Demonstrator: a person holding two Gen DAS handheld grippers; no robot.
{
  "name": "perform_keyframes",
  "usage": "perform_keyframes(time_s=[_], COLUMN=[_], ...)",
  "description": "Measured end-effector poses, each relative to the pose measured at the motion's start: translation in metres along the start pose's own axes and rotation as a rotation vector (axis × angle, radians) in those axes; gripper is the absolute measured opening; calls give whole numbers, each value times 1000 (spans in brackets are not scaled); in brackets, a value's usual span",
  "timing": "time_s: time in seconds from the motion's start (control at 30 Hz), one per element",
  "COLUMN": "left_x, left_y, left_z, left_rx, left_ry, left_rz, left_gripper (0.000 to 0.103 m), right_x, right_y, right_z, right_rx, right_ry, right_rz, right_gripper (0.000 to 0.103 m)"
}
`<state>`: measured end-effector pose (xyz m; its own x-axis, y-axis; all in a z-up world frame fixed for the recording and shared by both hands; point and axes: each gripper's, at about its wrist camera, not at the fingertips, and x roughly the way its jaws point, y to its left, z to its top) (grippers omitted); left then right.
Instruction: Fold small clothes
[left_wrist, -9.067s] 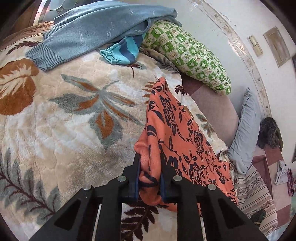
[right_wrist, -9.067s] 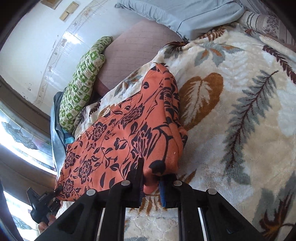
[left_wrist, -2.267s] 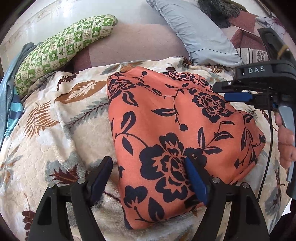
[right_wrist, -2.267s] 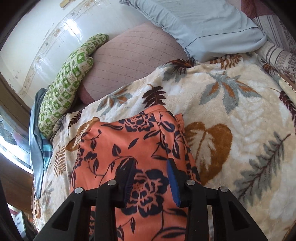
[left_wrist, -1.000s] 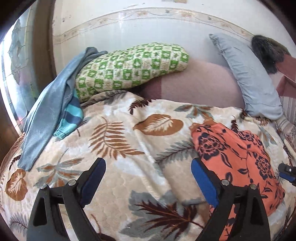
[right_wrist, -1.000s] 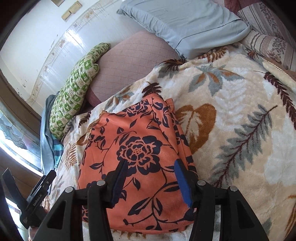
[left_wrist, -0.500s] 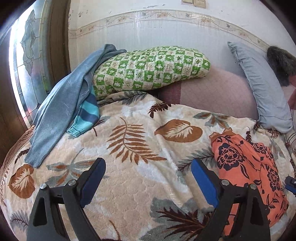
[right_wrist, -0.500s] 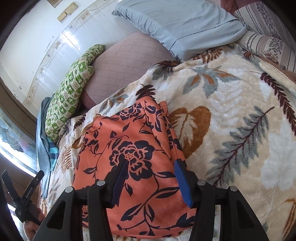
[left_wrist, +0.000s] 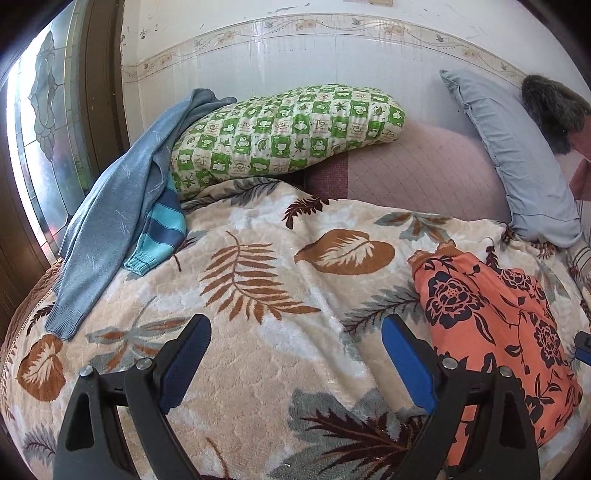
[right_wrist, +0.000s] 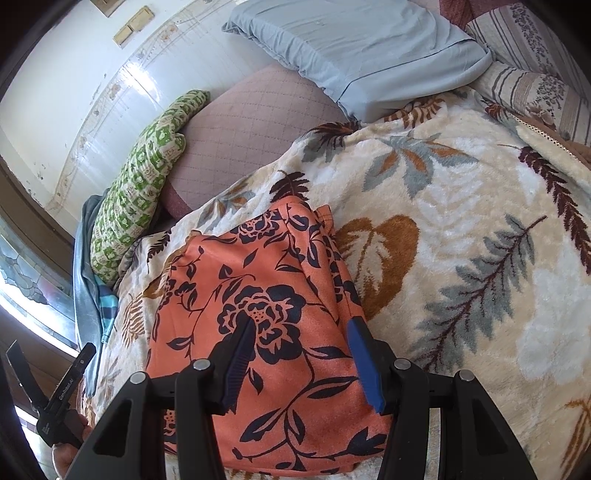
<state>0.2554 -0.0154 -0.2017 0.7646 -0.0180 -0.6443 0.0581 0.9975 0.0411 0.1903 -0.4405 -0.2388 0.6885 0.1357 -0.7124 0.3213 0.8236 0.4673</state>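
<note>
1. We find the left gripper (left_wrist: 295, 354) with its jaws spread wide, nothing between them, above bare leaf-print blanket (left_wrist: 258, 362) at lower centre of the left wrist view.
2. The orange floral garment (left_wrist: 491, 332) lies folded flat on the blanket at the right of that view, just beside the right-hand pad; whether pad and cloth touch we cannot tell.
3. In the right wrist view the right gripper (right_wrist: 301, 339) stands about half open over the same garment (right_wrist: 258, 302). Both pads are above the cloth, none pinched between them; contact with the surface is unclear.
4. Edges: the garment's right edge runs beside a brown leaf in the print at centre frame, and its far corner points toward the upper centre. Its near edge is cut off by the gripper body at the bottom.
5. Open room: a broad stretch of blanket lies free at the right of the right wrist view, and across the centre and left of the left wrist view.
6. At the upper left of the left wrist view a blue sweater (left_wrist: 110, 221) drapes over a green checked pillow (left_wrist: 288, 133), with a striped teal sleeve (left_wrist: 162, 236) beneath it.
7. A grey-blue pillow (right_wrist: 354, 48) lies at the top of the right wrist view.
8. Hard to read: the left gripper (right_wrist: 59, 398) shows only in part at the lower left, with a hand (right_wrist: 68, 452) cut off by the frame edge.
</note>
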Motion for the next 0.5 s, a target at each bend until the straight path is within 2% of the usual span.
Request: perform_keyframes(time_s=[0.33,0.43,0.5], left_x=[7,12,18], left_y=[-15,-25,-38], left_z=[-4,-9,-14], left_rx=[35,34,46], left_ry=[19,55,96], left_rz=[-20,-118,-213], left_gripper=[94,94,94], right_x=[-1,-1,0], right_y=[-5,-9,-13], right_z=[3,5,7], right_rx=[5,19,41], right_ry=[-8,-6,1], right_rz=[-6,-3,8], right_gripper=[57,60,62])
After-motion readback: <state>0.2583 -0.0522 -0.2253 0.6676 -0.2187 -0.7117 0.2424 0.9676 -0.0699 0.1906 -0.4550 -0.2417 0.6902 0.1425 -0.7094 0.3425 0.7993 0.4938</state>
